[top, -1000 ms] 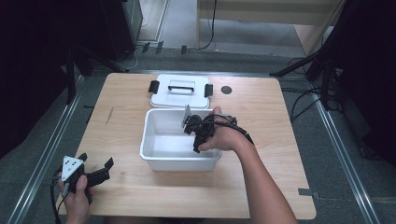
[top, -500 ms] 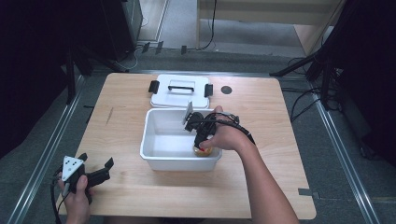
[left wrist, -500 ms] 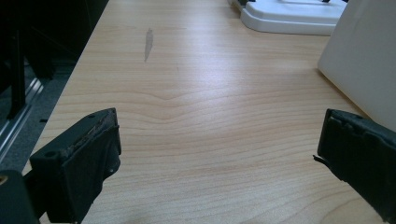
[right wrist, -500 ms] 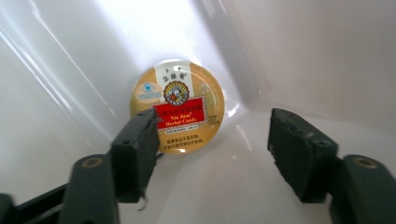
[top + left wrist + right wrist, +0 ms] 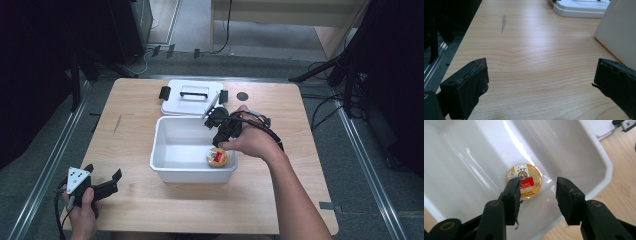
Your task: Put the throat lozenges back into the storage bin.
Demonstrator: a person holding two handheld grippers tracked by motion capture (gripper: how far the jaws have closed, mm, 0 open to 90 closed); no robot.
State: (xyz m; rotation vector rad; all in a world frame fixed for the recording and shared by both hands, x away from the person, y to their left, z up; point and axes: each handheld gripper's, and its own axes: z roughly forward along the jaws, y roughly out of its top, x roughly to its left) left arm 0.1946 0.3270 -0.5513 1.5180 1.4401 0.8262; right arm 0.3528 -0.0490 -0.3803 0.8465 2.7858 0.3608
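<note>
A white plastic bin (image 5: 162, 150) stands mid-table. A round yellow tin with a red label (image 5: 218, 157) (image 5: 524, 180) lies on its floor in the near right corner. My right gripper (image 5: 220, 135) (image 5: 537, 192) hangs over the bin just above the tin, open, with nothing between its jaws. My left gripper (image 5: 102, 184) (image 5: 541, 82) rests low at the table's near left corner, open wide over bare wood, with the bin's wall (image 5: 621, 32) to its right.
The bin's white lid (image 5: 192, 98) (image 5: 579, 7) with a dark handle and black clips lies flat behind the bin. A small dark disc (image 5: 242, 96) sits right of the lid. A grey scuff (image 5: 503, 23) marks the wood at left.
The right gripper has let go of the yellow tin, which now lies on the bin's floor, and has lifted slightly back from it. The left gripper has stayed put.
</note>
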